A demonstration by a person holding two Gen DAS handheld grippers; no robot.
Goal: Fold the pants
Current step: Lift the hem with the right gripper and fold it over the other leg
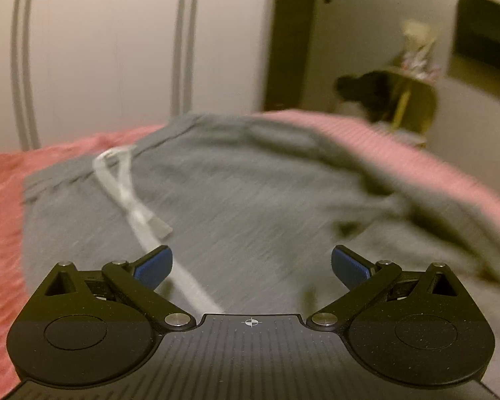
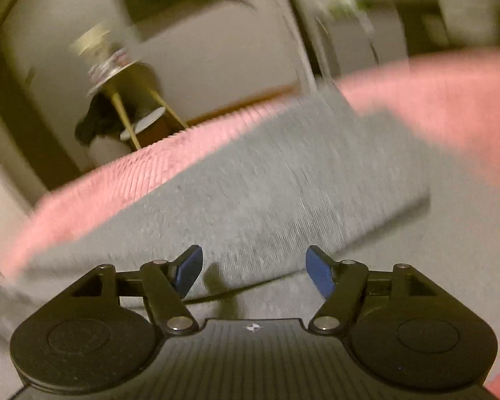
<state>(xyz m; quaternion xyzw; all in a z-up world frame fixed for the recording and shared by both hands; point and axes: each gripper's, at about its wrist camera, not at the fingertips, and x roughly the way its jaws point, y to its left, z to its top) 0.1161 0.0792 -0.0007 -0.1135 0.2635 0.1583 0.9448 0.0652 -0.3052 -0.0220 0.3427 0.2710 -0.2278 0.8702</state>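
While the left wrist view was blurred, the left gripper (image 1: 251, 263) hung released, nothing between its pads, over the grey pants (image 1: 250, 193) spread on the pink bed (image 1: 3, 200); drawstring (image 1: 130, 196) lay to its near left. Right wrist view: right gripper (image 2: 254, 271) also released and empty above a folded leg. Judgement: pinch both layers at the fold edge, carry flat. No containers visible.

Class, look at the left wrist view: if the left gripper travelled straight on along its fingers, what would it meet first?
Most likely the grey pants on the pink bedspread; the open left gripper holds nothing. Blur leaves depth unclear.
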